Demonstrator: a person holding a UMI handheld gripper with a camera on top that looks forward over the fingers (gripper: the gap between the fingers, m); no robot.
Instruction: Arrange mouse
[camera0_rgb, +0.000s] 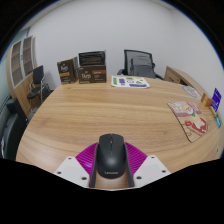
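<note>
A black computer mouse (110, 157) with a scroll wheel sits between my two fingers, above the wooden table (100, 110). Both purple pads (87, 158) press against its sides, left and right. My gripper (110, 165) is shut on the mouse and holds it near the table's front edge. The mouse's underside is hidden, so I cannot tell whether it touches the table.
Boxes (91, 69) stand at the table's far edge. A white flat item (131, 82) lies at the far middle. A patterned packet (186, 115) and a blue box (215, 98) lie at the right. Chairs (140, 64) stand beyond the table.
</note>
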